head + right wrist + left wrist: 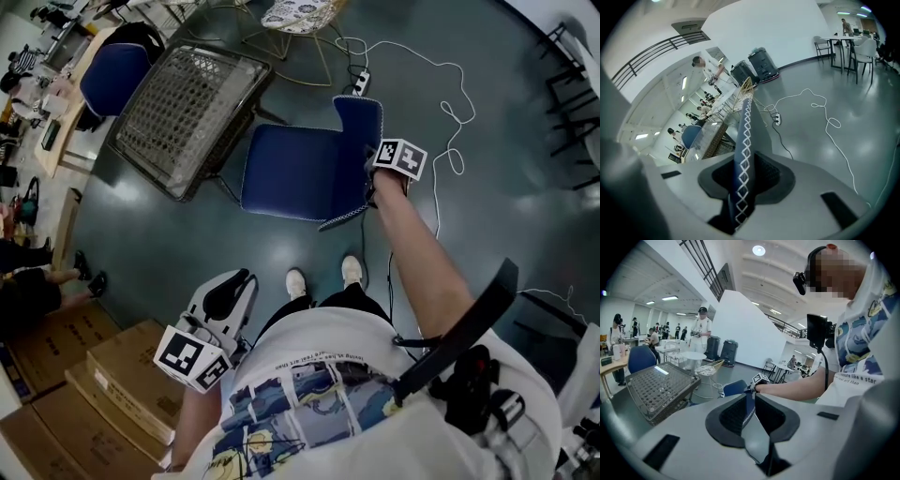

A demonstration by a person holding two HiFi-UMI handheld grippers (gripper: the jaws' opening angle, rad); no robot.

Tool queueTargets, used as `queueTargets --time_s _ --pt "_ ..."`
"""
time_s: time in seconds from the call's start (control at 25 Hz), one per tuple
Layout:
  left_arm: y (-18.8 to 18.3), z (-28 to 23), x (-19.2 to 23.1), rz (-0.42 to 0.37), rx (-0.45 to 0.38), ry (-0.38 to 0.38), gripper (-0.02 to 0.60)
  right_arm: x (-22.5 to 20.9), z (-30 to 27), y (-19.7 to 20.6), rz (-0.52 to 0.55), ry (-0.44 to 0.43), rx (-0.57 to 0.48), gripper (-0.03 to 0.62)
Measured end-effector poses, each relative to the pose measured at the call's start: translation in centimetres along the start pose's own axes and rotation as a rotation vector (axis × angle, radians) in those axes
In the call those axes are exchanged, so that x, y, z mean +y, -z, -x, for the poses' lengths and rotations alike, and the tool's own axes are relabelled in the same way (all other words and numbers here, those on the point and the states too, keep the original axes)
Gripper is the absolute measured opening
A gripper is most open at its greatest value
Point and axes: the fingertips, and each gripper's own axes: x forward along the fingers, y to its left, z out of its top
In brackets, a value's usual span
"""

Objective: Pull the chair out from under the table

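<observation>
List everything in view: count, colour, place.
blue chair: one, blue with white-stitched edging, centre floor, beside the table
table: one, grey perforated top, upper left
second chair: one, blue, beyond the table
wire chair: one, pale, patterned cushion, top edge
cable: one, white, floor at right
power strip: one, white, behind the blue chair
cardboard boxes: several, brown, lower left
bystanders: several, far background
shoes: two, white, below the blue chair
left gripper: white, open, empty
right gripper: white, clamped on the blue chair's backrest
</observation>
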Motion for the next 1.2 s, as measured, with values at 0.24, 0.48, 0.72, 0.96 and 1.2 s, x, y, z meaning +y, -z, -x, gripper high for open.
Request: queueTargets --time_s 0.24,0.48,0.72,0.96,1.2 --pt "0.0 -1.7 -1.9 -0.019 0.012 0.052 0.040 -3.8 2.8 -0.4 -0.033 0.028 -0.030 0.089" --pt "-0.2 -3.8 -4.1 -0.033 0.020 0.098 0.040 -8.2 5.6 -1.2 -0.063 0.062 -0.056 0.089" --pt "-0.2 -5.9 -6.6 -0.044 0.025 0.142 0.040 -12.6 8.8 -1.7 -0.089 0.094 -0.076 0.089" --pt "-0.2 -8.0 -9.0 -0.054 0.027 0.169 0.040 -16.2 11.1 -2.1 -0.100 0.113 -0.088 0.090" --pt "-0.4 -9.5 -11.5 -0.063 0.037 0.182 0.040 -18.6 13.2 -2.4 -0.111 0.122 -0.096 0.091"
